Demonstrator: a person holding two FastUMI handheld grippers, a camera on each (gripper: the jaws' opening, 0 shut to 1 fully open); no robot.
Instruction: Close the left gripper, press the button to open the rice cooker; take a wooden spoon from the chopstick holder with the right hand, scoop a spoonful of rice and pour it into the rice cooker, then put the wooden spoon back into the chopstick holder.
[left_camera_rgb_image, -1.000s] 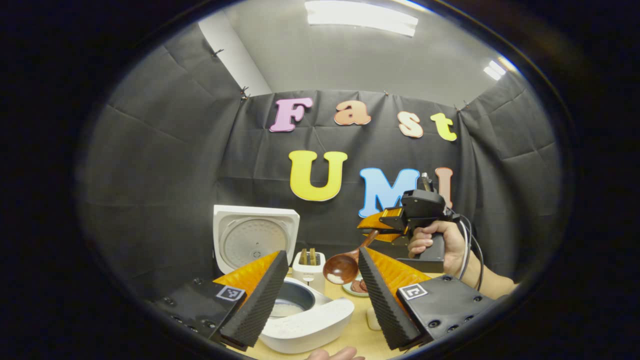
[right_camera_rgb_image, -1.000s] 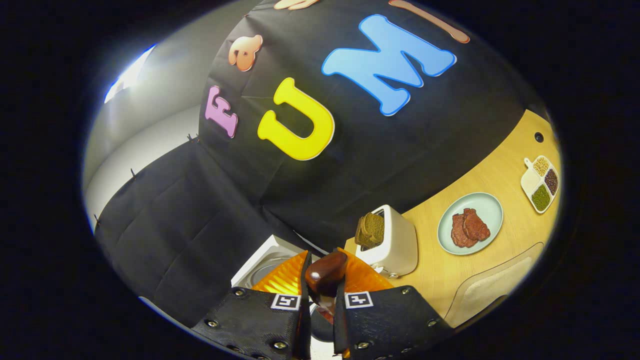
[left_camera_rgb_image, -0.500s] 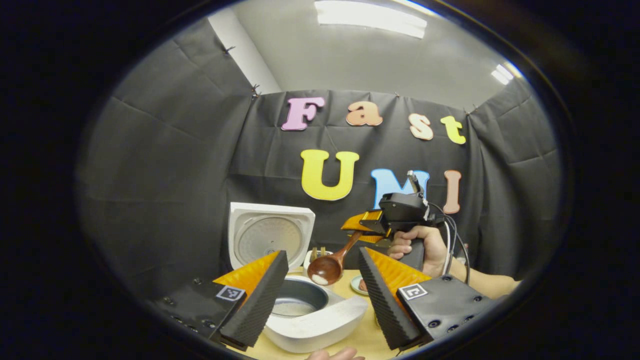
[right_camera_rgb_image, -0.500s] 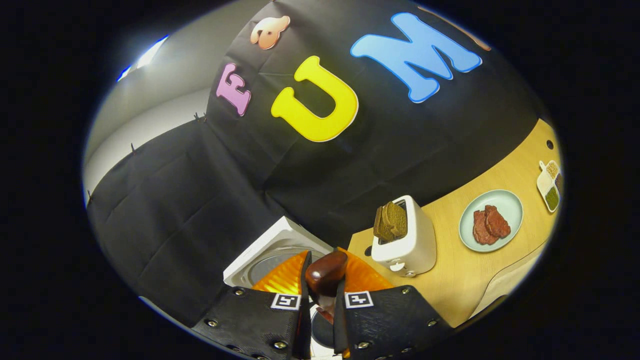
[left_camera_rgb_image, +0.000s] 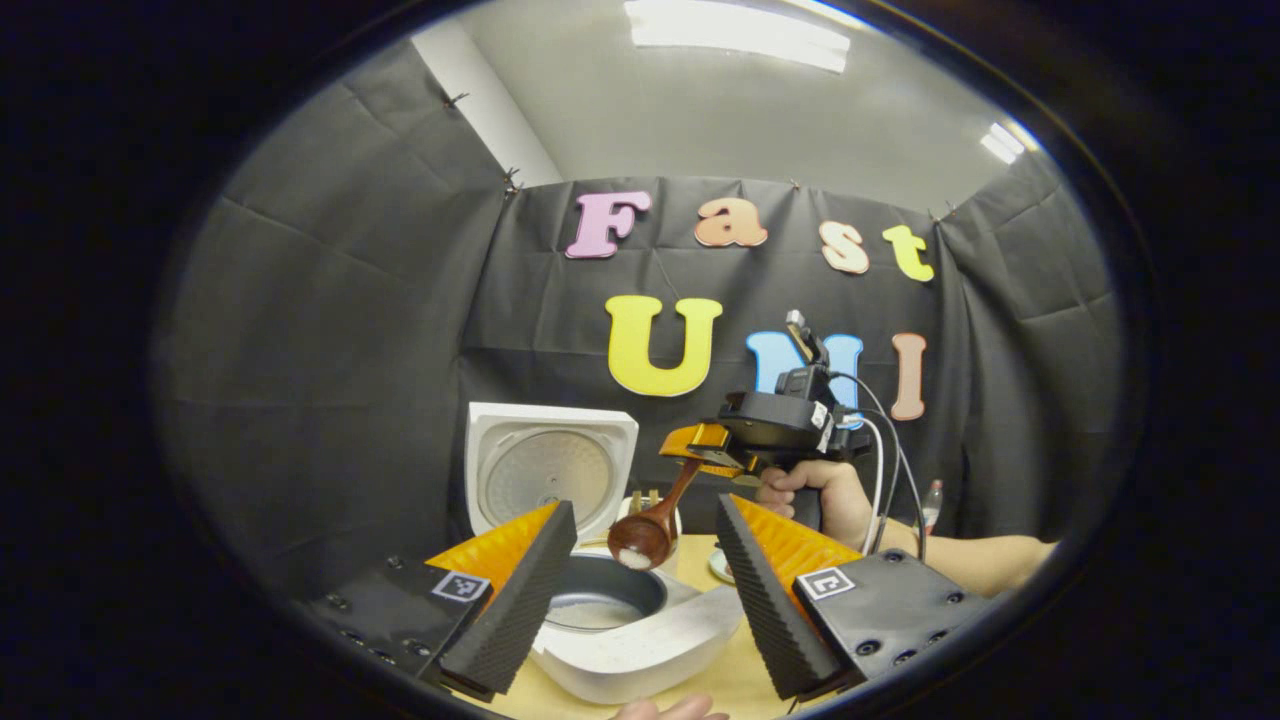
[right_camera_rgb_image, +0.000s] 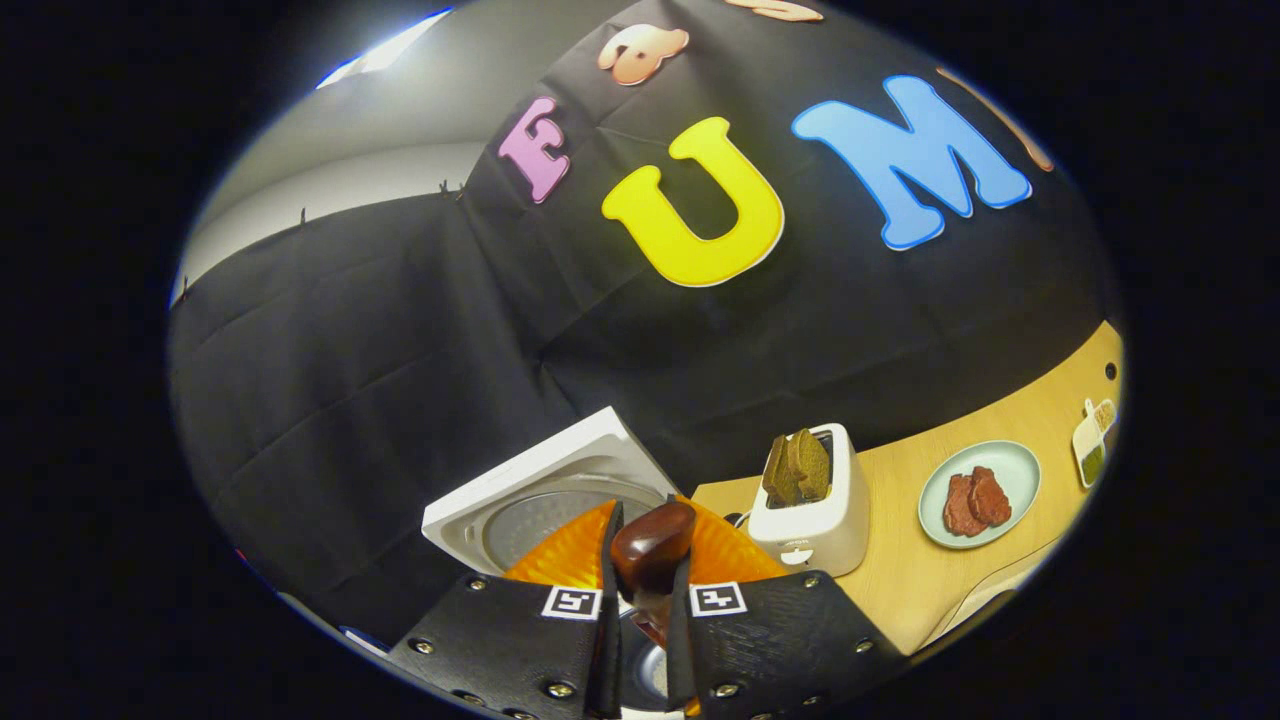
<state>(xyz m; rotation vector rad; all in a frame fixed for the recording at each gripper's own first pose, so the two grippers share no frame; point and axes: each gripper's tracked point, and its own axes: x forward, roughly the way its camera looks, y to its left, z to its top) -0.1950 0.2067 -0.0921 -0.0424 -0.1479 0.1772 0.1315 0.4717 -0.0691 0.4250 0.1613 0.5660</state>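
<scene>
Right gripper view – wooden spoon (right_camera_rgb_image: 652, 548) handle clamped between fingers (right_camera_rgb_image: 606, 560)

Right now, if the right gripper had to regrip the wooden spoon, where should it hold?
Probably on the upper handle, where the right gripper pinches the wooden spoon now. The bowl hangs down over the rice cooker, so come from above, clear of it.

The left gripper view looks level and forward between its own fingers (left_camera_rgb_image: 545, 590) toward the booth's back wall, with the open rice cooker (left_camera_rgb_image: 610, 610) close ahead. The right gripper view is rolled and tipped upward, looking past its own closed fingers (right_camera_rgb_image: 610, 600) across the table (right_camera_rgb_image: 930, 580). Both views share the rice cooker lid (right_camera_rgb_image: 540, 490) and the toaster (right_camera_rgb_image: 812, 510).
</scene>
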